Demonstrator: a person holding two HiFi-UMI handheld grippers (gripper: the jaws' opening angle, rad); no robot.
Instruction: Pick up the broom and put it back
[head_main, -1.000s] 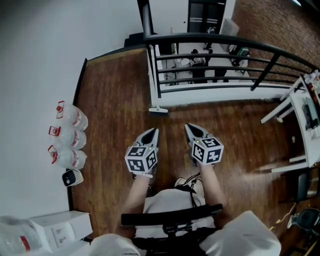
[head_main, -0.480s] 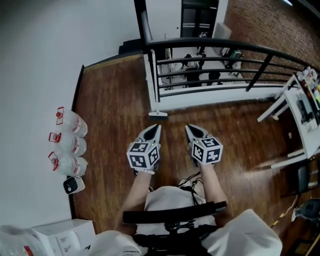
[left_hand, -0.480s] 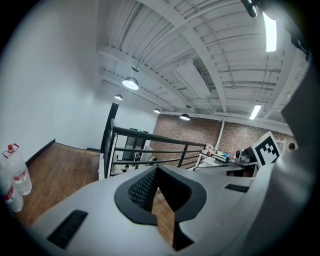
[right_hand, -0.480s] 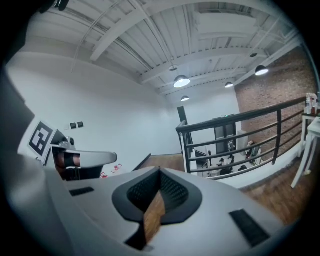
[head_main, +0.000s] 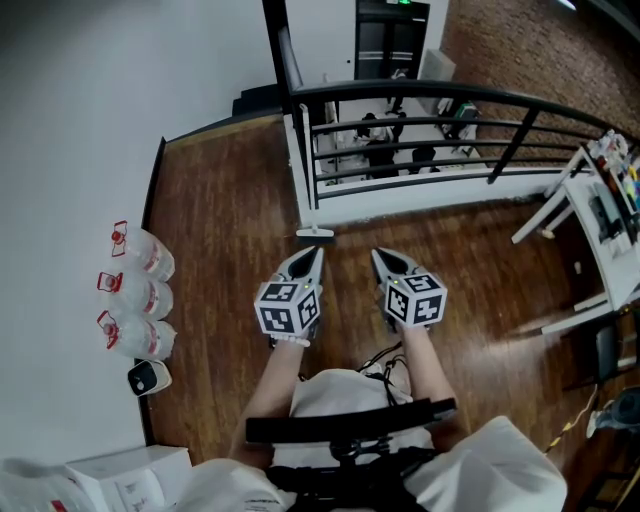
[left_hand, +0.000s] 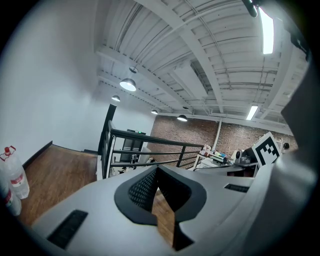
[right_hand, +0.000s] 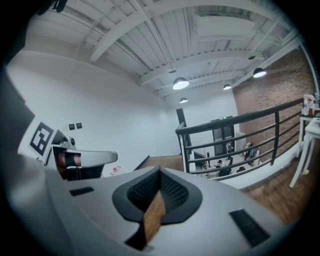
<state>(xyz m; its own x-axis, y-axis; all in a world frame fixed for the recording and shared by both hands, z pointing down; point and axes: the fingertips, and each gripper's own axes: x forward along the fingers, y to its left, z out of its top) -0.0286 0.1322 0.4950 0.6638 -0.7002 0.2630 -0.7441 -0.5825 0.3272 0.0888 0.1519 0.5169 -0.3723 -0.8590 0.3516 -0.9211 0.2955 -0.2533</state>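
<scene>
A small white bar with a short stem (head_main: 315, 234), which looks like the broom's head, lies on the wooden floor at the foot of the white railing post (head_main: 300, 170); no handle can be made out. My left gripper (head_main: 316, 253) hangs just in front of it, jaws shut and empty. My right gripper (head_main: 378, 255) hovers beside it to the right, also shut on nothing. In the left gripper view the fingertips (left_hand: 156, 168) meet over bare floor. The right gripper view shows its fingertips (right_hand: 160, 171) closed too.
A black railing (head_main: 450, 95) crosses ahead above a white low wall. Three water bottles (head_main: 140, 290) and a small white device (head_main: 147, 377) line the white wall at left. White boxes (head_main: 120, 468) sit near left. A white desk (head_main: 600, 225) stands at right.
The view has crept toward the railing: the white bar now sits closer to my left gripper's tip. Both grippers stay side by side and shut.
</scene>
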